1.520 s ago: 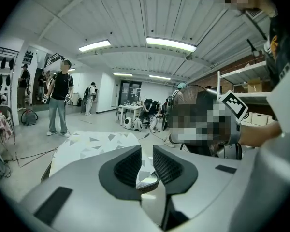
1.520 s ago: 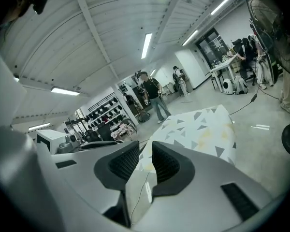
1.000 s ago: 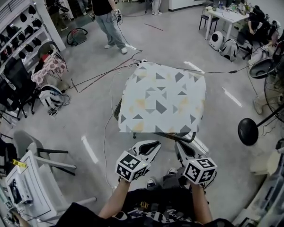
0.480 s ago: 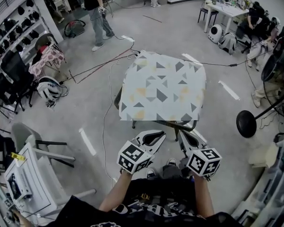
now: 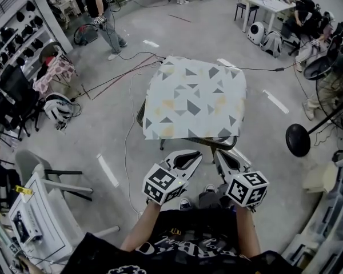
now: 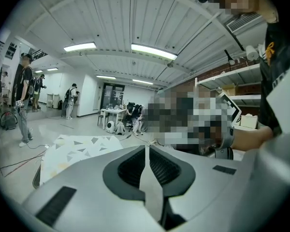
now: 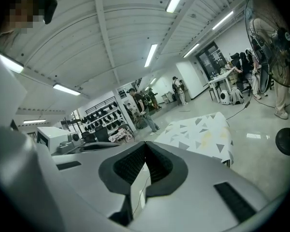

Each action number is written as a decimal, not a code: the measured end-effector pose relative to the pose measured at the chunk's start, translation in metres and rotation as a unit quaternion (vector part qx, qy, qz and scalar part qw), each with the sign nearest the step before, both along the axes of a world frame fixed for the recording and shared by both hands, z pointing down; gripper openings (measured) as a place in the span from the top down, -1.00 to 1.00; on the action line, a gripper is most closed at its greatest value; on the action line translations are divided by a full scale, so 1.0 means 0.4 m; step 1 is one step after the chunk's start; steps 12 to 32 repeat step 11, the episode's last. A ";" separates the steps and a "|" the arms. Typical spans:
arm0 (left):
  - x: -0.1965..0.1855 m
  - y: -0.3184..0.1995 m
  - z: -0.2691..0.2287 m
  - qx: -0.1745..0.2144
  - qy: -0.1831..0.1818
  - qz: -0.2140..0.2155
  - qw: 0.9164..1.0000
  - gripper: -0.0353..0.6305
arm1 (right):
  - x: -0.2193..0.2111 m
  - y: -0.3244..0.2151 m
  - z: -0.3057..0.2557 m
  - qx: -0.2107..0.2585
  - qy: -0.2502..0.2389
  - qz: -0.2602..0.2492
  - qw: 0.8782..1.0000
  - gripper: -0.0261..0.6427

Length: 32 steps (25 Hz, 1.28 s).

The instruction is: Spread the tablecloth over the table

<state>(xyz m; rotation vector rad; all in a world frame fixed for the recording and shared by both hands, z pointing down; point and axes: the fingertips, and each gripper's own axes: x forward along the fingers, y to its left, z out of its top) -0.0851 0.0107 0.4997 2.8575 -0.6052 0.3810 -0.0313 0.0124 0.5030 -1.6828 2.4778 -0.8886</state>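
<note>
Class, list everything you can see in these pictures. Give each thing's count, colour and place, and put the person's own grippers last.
tablecloth: one, white with grey and yellow triangles, spread over the table, centre
table: one, dark, under the cloth, only its near edge shows
fan base: one, black, floor at right
helmet: one, white, floor at left
chair: one, pale grey, lower left
standing person: one, dark top, far left
left gripper: one, grey, shut, empty, short of the table
right gripper: one, grey, shut, empty, beside the left
</note>
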 end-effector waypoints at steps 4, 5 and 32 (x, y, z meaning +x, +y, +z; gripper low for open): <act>-0.010 0.014 0.000 -0.002 -0.002 -0.002 1.000 0.77 | -0.015 0.010 0.000 0.000 0.002 -0.004 1.000 0.88; -0.012 0.016 -0.001 -0.001 -0.002 -0.002 1.000 0.77 | -0.018 0.012 -0.001 0.000 0.003 -0.005 1.000 0.88; -0.035 0.019 -0.005 0.002 0.001 -0.007 1.000 0.77 | -0.045 0.019 -0.004 0.001 0.008 -0.012 1.000 0.88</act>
